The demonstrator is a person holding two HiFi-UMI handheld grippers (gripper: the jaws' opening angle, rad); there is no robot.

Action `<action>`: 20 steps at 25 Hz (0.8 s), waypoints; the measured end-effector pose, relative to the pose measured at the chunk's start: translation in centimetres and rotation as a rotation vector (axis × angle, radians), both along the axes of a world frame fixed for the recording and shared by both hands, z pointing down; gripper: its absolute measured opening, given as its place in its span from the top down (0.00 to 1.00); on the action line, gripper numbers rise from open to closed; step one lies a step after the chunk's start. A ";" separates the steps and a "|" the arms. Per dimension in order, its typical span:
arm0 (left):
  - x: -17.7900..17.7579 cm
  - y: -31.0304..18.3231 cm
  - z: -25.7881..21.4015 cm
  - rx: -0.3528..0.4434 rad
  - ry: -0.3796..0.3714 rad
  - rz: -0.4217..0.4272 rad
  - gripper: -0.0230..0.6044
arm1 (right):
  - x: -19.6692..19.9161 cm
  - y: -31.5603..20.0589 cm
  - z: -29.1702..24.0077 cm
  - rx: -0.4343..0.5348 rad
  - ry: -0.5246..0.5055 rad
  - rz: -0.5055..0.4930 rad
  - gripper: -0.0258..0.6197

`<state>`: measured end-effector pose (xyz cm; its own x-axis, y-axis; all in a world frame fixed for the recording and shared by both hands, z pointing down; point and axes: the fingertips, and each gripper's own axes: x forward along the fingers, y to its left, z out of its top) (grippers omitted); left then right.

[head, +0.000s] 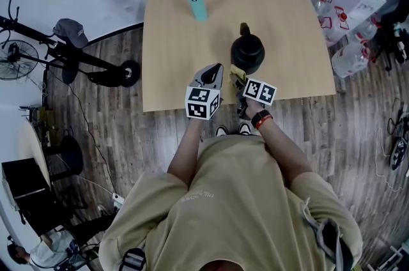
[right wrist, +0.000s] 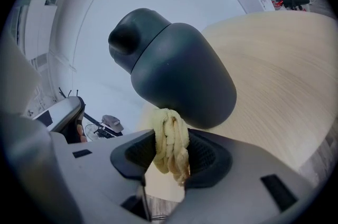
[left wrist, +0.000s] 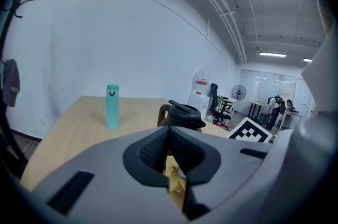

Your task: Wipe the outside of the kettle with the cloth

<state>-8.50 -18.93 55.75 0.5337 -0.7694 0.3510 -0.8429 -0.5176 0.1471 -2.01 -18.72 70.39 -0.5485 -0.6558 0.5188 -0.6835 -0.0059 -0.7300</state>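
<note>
The black kettle [head: 247, 51] stands upright on the wooden table [head: 172, 39], near its front edge. My right gripper [head: 243, 87] is shut on a bunched yellow cloth [head: 238, 75] just in front of the kettle. In the right gripper view the cloth [right wrist: 170, 146] sticks up between the jaws of the gripper [right wrist: 170, 138] and touches the kettle's lower body [right wrist: 179, 75]. My left gripper [head: 214, 70] sits just left of the cloth, jaws together. In its own view the left gripper [left wrist: 168, 133] points at the kettle [left wrist: 182, 114], with a bit of yellow cloth [left wrist: 172, 173] showing below its tips.
A teal bottle [head: 197, 2] stands farther back on the table, left of the kettle, also in the left gripper view as the bottle [left wrist: 112, 105]. Water jugs [head: 354, 52] and boxes sit on the floor to the right. A scooter [head: 77, 59] lies left of the table.
</note>
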 end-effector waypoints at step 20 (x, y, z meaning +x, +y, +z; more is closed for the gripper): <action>2.8 -0.1 0.5 -0.009 0.003 0.048 0.92 | 3.4 1.6 0.1 0.012 0.055 -0.032 0.70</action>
<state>-5.67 -19.01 56.21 0.5714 -0.7395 0.3559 -0.8164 -0.5564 0.1546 1.40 -17.09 70.45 -0.5403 -0.6448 0.5407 -0.7219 0.0251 -0.6915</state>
